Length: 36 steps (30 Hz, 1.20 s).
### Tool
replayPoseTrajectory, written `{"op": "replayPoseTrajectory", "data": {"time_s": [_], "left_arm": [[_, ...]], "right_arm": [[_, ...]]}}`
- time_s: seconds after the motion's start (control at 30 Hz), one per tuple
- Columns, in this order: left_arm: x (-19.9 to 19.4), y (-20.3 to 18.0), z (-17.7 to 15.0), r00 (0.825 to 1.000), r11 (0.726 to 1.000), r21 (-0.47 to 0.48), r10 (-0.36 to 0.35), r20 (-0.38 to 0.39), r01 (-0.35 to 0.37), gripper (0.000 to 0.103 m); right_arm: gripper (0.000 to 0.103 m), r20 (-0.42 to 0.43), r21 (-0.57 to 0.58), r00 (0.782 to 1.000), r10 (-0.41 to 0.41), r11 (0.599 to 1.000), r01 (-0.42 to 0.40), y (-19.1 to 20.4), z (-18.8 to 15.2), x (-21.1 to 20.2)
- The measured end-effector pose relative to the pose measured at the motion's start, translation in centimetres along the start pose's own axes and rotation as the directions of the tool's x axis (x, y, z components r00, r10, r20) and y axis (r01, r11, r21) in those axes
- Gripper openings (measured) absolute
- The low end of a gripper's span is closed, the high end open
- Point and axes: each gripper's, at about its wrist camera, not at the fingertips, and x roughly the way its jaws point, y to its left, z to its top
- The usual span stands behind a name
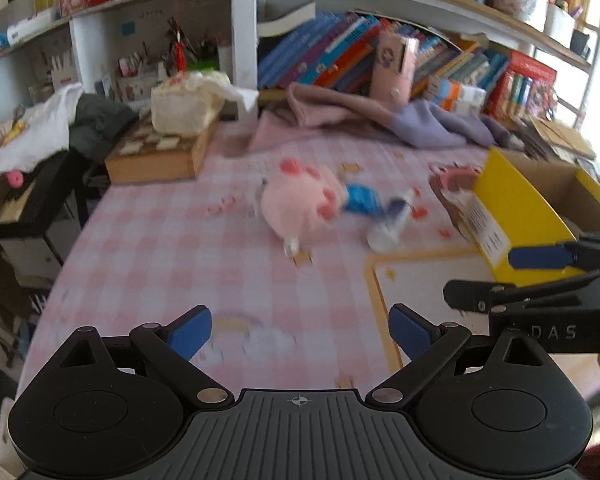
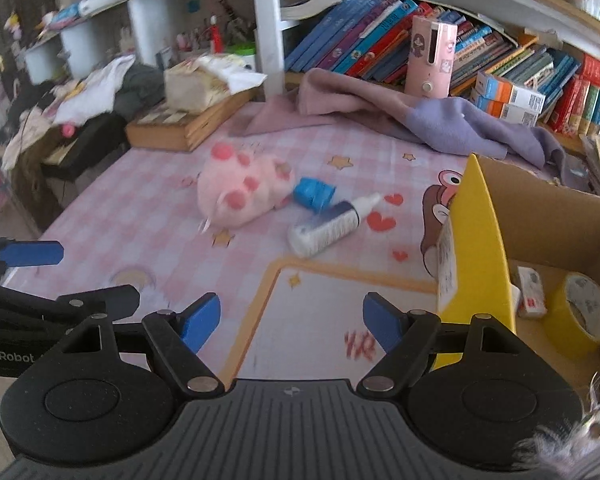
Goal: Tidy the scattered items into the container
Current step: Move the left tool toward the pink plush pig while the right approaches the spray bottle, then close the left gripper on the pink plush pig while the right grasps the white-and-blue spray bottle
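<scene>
Left gripper [image 1: 300, 330]: fingers spread, empty, aimed at mid-table clutter.
Right gripper [image 2: 292, 318]: fingers spread, empty, beside box for drop-offs.
Plush toy [image 2: 242, 192]: mid-table, touching blue cap [image 2: 314, 192].
Tube [image 2: 330, 226]: lying just beside.
Cardboard box [image 2: 540, 216]: right table edge, already holding tape roll [image 2: 584, 308].

- The plush toy [image 2: 244, 192] lies on the tablecloth [image 2: 140, 216], ahead and slightly left of the right gripper [image 2: 292, 320].
- The small cap [image 2: 314, 192] sits just right of the toy.
- The tube [image 2: 332, 226] lies just before the cap, nearer the gripper.
- The cardboard box [image 2: 540, 216] stands to the gripper's right; the tape roll [image 2: 584, 312] and a small packet [image 2: 532, 292] lie in it.
- The blanket [image 2: 420, 116] lies behind the toy, before the books [image 2: 380, 36].
- The left gripper [image 1: 300, 336] is left of the right one, its jaws apart.
</scene>
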Motion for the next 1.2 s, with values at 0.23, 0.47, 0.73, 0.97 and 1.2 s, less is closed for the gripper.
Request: {"op": "replayPoseTrajectory", "data": {"time_s": [0.23, 0.47, 0.73, 0.97, 1.2], "left_arm": [[3.9, 0.0, 3.9, 1.000, 0.998, 0.062, 0.018, -0.003, -0.018, 0.097], [7.9, 0.0, 6.3, 0.999, 0.985, 0.169, 0.024, -0.023, -0.020, 0.097], [11.1, 0.0, 7.0, 0.997, 0.968, 0.248, 0.060, -0.058, -0.043, 0.097], [13.2, -1.2, 7.2, 0.998, 0.933, 0.357, -0.011, -0.059, 0.031, 0.097], [15.0, -3.4, 7.9, 0.997, 0.874, 0.481, -0.050, -0.065, 0.075, 0.097]], "right_arm": [[0.077, -0.033, 0.115, 0.999, 0.012, 0.993, -0.008, -2.1, 3.3, 4.5], [0.077, -0.069, 0.224, 0.998, 0.003, 0.974, 0.013, -4.5, 6.5, 9.0], [0.072, -0.144, 0.238, 0.989, -0.014, 0.970, 0.048, -5.4, 8.5, 13.9], [0.059, -0.226, 0.204, 0.974, 0.017, 0.979, 0.031, -5.7, 8.2, 15.9], [0.031, -0.231, 0.154, 0.973, 0.000, 0.987, 0.037, -6.7, 8.3, 14.6]]}}
